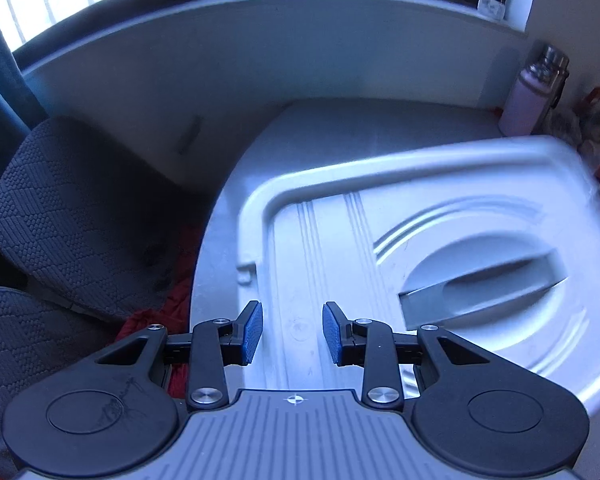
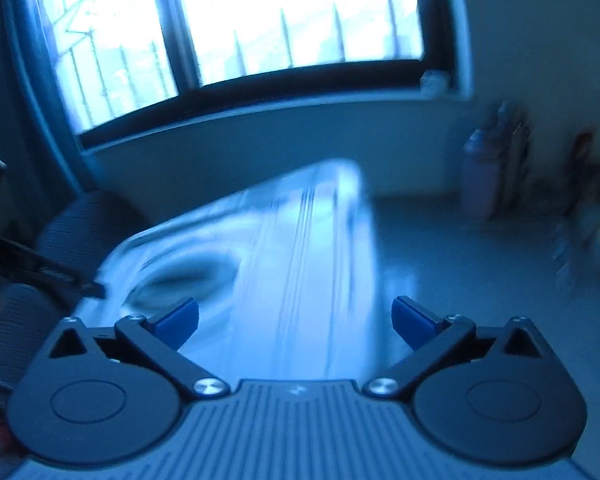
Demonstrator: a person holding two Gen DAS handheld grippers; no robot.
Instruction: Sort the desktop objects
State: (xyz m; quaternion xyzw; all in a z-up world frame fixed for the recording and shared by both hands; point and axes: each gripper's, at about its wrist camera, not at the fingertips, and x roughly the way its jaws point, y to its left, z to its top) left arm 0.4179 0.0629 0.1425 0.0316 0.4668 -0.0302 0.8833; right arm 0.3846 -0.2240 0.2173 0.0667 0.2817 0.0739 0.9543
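A large white plastic box lid (image 1: 440, 216) with a recessed oval handle (image 1: 484, 280) fills the left wrist view on the white table (image 1: 340, 128). My left gripper (image 1: 293, 332) is open and empty, with its blue pads (image 1: 252, 332) just above the lid's near left part. In the blurred right wrist view the same lid (image 2: 292, 248) lies under my right gripper (image 2: 296, 320), which is wide open and empty. The left gripper (image 2: 40, 268) shows as a dark shape at the lid's left edge.
A pale pink bottle with a metal cap (image 1: 532, 96) stands at the table's back right, also in the right wrist view (image 2: 484, 176). Small cluttered items (image 1: 596, 148) lie at the far right. A dark fabric chair (image 1: 76, 216) stands left of the table. A window ledge (image 1: 260, 4) runs behind.
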